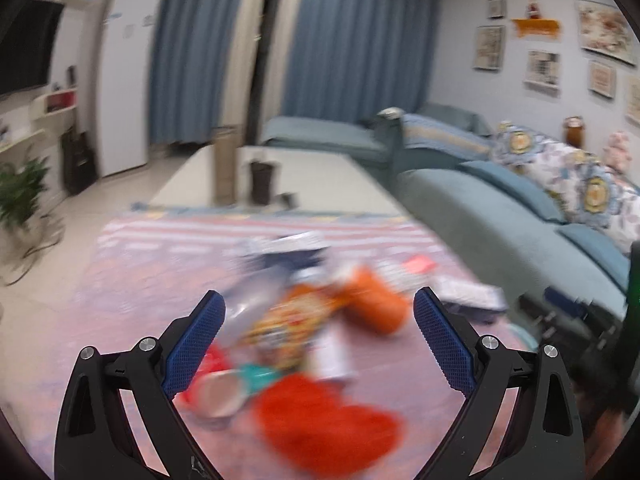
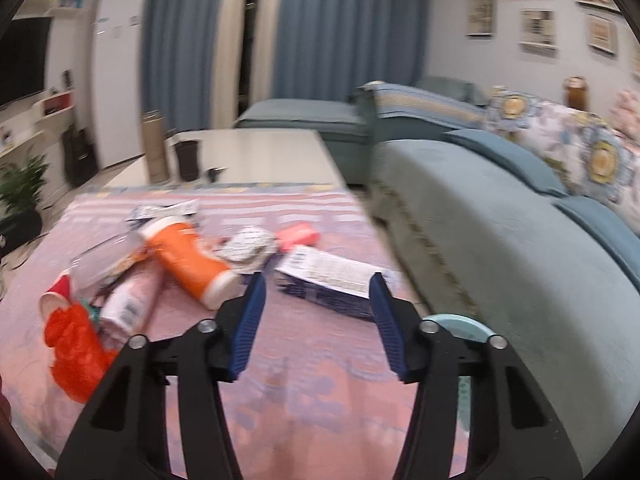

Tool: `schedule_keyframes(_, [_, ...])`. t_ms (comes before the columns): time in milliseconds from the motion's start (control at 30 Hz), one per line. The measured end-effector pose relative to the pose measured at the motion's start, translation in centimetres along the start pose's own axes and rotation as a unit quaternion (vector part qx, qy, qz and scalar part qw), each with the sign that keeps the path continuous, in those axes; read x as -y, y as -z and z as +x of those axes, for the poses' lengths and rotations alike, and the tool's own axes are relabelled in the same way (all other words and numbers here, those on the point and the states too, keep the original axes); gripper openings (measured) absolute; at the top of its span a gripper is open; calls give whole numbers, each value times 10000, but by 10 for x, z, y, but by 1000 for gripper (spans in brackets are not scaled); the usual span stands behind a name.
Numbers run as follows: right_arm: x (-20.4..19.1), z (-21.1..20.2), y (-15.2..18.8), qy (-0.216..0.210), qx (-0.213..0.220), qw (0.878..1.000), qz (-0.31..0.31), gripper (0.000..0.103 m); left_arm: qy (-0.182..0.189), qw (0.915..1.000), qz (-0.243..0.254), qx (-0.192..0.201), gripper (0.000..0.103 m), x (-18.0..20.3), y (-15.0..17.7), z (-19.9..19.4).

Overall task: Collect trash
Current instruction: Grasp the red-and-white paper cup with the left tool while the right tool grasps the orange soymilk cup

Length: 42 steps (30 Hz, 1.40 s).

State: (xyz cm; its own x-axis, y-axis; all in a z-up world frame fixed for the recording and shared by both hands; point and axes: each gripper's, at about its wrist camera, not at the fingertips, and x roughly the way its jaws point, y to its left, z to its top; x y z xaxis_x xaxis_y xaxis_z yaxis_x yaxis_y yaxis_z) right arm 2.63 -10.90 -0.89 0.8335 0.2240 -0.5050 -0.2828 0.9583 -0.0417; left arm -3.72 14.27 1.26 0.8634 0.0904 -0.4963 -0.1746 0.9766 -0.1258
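Observation:
A pile of trash lies on the pink patterned rug: an orange bottle, a red crumpled bag, a pink-white tube, a crumpled paper ball, a pink packet and a blue-and-white flat carton. My left gripper is open and empty, hovering over the blurred pile, with the orange bottle and red bag between its fingers' line of sight. My right gripper is open and empty, just short of the carton.
A teal sofa with floral cushions runs along the right. A low white table beyond the rug carries a tall cylinder and a dark cup. A light blue round rim shows behind the right finger. A plant stands left.

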Motion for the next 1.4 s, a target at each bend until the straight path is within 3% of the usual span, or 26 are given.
schedule_keyframes(100, [-19,20,-5,-440,-184,9988,-133,40,-300,9992,8,-274,92,-36,14,4])
schedule_keyframes(267, [-50,56,-12,-930,-523,9934,-413,41,-196,9960,-114,-868,91,-70,43,27])
schedule_keyframes(333, [-58,73,-14,-1154,-736,9895,-457,58,-235,9945,-127,-1014,84,-77,51,36])
schedule_keyframes(433, [-68,89,-14,-1110,-841,9882,-640,61,-305,9925,-183,-1168,72,-89,59,48])
schedule_keyframes(733, [-100,131,-12,-1092,-1230,9804,-1082,62,-507,9873,-185,-1497,65,-135,77,37])
schedule_keyframes(800, [-105,136,-12,-1048,-1216,9805,-1131,62,-383,9867,-202,-1569,66,-137,77,33])
schedule_keyframes(933, [-114,144,-14,-1040,-1215,9797,-1213,63,264,9850,-286,-1679,80,-138,79,26])
schedule_keyframes(1067, [-123,148,-14,-944,-1200,9792,-1338,63,756,9752,-1151,-1732,83,-140,69,40])
schedule_keyframes(1133, [-124,149,-15,-938,-1193,9794,-1334,63,689,9667,-1550,-1916,83,-141,67,55])
schedule_keyframes(1233, [-123,151,-16,-969,-1175,9799,-1286,63,288,9543,-1966,-2233,79,-140,71,79])
schedule_keyframes(1300, [-120,150,-16,-1013,-1162,9806,-1213,61,4,9579,-1867,-2183,77,-133,69,84])
schedule_keyframes(1400, [-111,142,-18,-1262,-1159,9802,-992,53,-406,9630,-1419,-2256,62,-119,67,90])
